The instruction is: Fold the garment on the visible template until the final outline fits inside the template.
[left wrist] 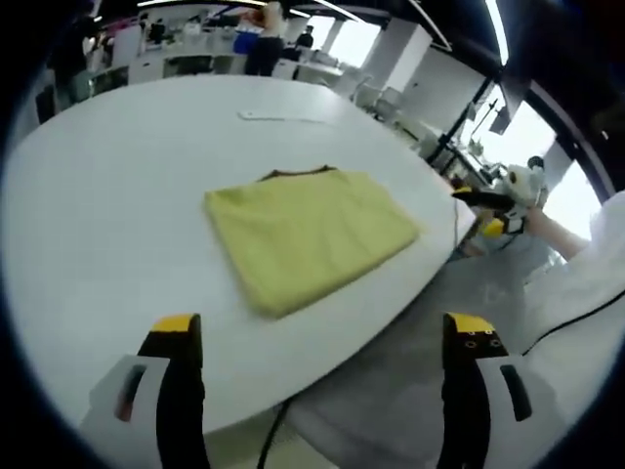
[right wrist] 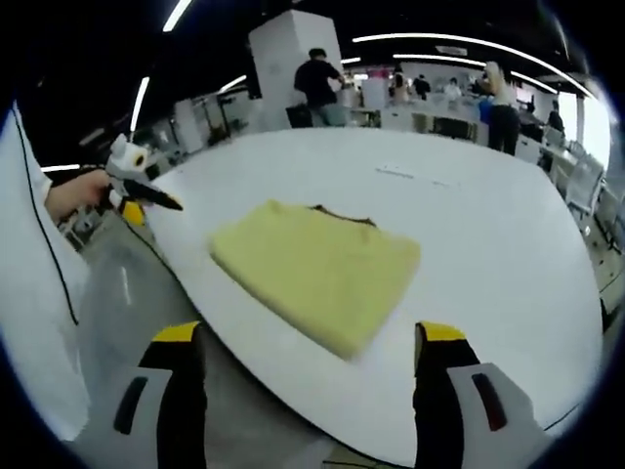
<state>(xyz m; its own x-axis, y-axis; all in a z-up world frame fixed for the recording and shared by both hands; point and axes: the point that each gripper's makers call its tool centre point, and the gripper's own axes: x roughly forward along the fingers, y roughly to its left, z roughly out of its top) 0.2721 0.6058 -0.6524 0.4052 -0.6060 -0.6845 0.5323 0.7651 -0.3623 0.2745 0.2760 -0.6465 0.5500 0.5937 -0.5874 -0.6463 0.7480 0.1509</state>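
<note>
Yellow and folded into a neat rectangle, the garment (left wrist: 308, 234) (right wrist: 317, 269) lies flat near the close edge of the white table (left wrist: 107, 195) (right wrist: 488, 234), and we see both the left gripper (left wrist: 317, 352) and the right gripper (right wrist: 308, 357) held back from it, jaws apart and holding nothing.

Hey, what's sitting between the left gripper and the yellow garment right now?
Nothing: in the left gripper view, only bare white table lies between the open left gripper and the folded yellow garment.
</note>
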